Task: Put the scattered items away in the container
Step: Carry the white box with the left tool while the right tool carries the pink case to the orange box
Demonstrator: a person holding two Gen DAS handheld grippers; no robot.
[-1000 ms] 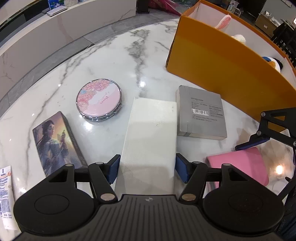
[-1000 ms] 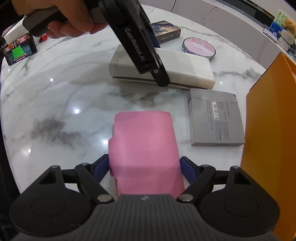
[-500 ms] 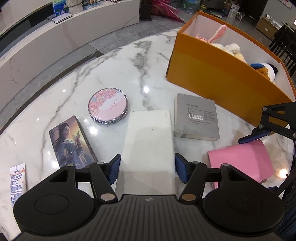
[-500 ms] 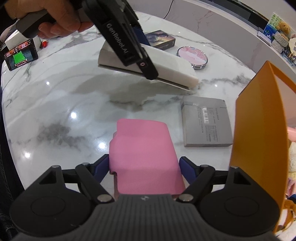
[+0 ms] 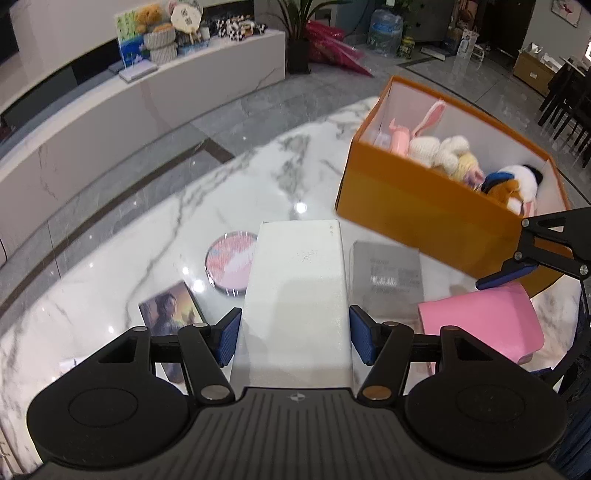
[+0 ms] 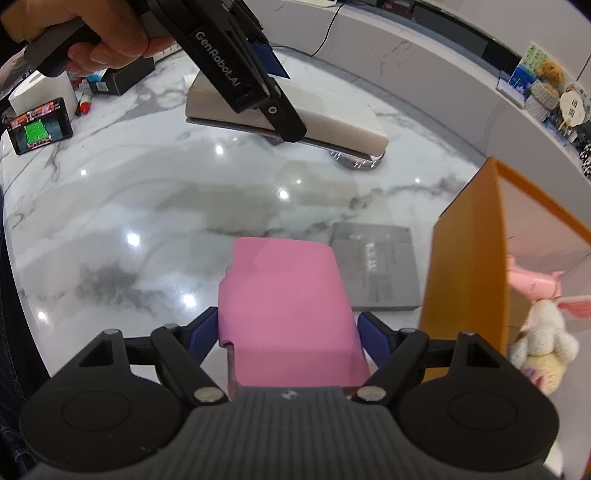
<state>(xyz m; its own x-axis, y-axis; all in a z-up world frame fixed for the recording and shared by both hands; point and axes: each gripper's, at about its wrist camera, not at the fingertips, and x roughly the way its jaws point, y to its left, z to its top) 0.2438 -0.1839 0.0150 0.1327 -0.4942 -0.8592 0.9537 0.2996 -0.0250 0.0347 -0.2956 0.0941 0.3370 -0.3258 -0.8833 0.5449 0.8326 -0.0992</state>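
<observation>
Two grippers are at work, each clamped on one thing. In the left wrist view the left gripper [image 5: 295,338] sits at bottom centre, its two blue pads pressed to the long sides of one white box [image 5: 301,291], which hangs clear above the marble table [image 5: 155,236] and reaches up the middle of the frame. The right gripper [image 6: 291,334] fills the bottom of the right wrist view, and its pads grip one pink box [image 6: 284,310] by its sides; this box too is off the table.

One orange box [image 5: 424,206], the container, stands open at the upper right of the left view and along the right edge of the right view. Inside it lie several soft toys; a white rabbit with pink ears [image 5: 432,142] and a brown and white one [image 5: 513,182] can be told, the rest run together.

Three loose things stay on the table in the left view: one round pink mirror [image 5: 229,264] just left of the white box, one picture card box [image 5: 171,308] at lower left, and one grey flat box [image 5: 388,275] between the white and pink boxes.

At the upper left of the right view a hand [image 6: 107,35] holds the left gripper's handle, and one phone [image 6: 38,129] with a lit screen lies at the left edge.
</observation>
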